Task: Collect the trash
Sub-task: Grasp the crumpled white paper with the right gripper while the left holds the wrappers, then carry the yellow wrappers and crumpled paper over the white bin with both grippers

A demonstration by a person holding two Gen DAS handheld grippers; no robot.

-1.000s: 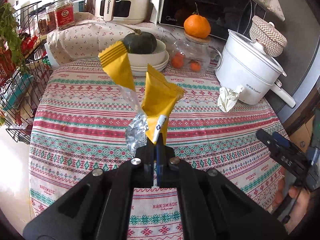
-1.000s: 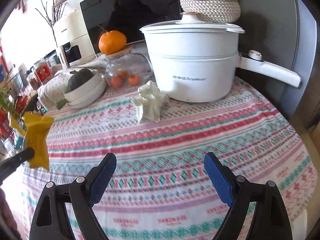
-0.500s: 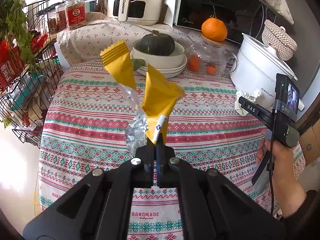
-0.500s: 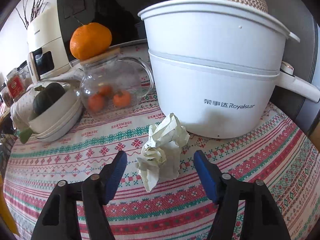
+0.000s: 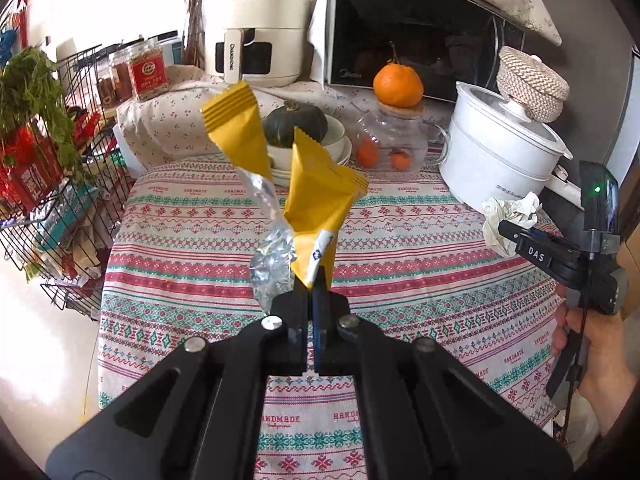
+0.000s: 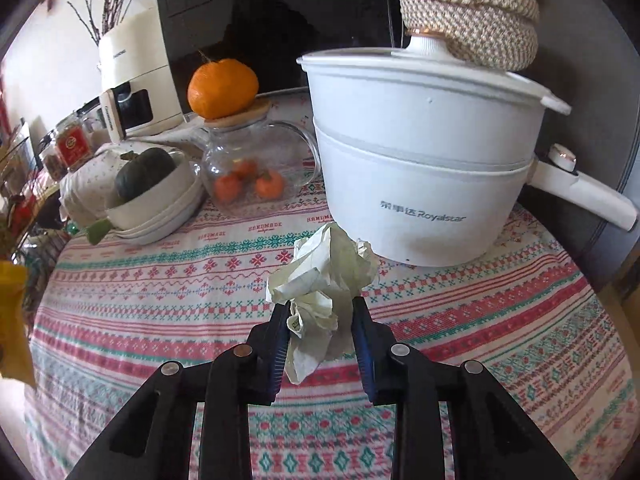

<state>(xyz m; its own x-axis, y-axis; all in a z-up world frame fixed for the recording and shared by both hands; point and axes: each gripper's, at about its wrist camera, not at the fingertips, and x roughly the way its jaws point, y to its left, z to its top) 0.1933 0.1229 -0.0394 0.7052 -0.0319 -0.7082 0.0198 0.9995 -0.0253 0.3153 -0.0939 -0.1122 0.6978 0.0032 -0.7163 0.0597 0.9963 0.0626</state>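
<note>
My left gripper is shut on yellow snack wrappers with silver foil lining and holds them up above the table. A crumpled white paper ball lies on the patterned tablecloth in front of the white pot; it also shows in the left wrist view. My right gripper has its jaws closed in around the lower part of the paper ball, both pads touching it. The right gripper also shows in the left wrist view, held by a hand.
A white electric pot with a woven basket on its lid stands just behind the paper. A glass jar topped by an orange, stacked bowls with a green squash, an air fryer, a microwave and a wire rack ring the table.
My right gripper moved forward to the paper ball and closed its jaws onto it. My left gripper kept the yellow wrappers and pulled back and up a little.
</note>
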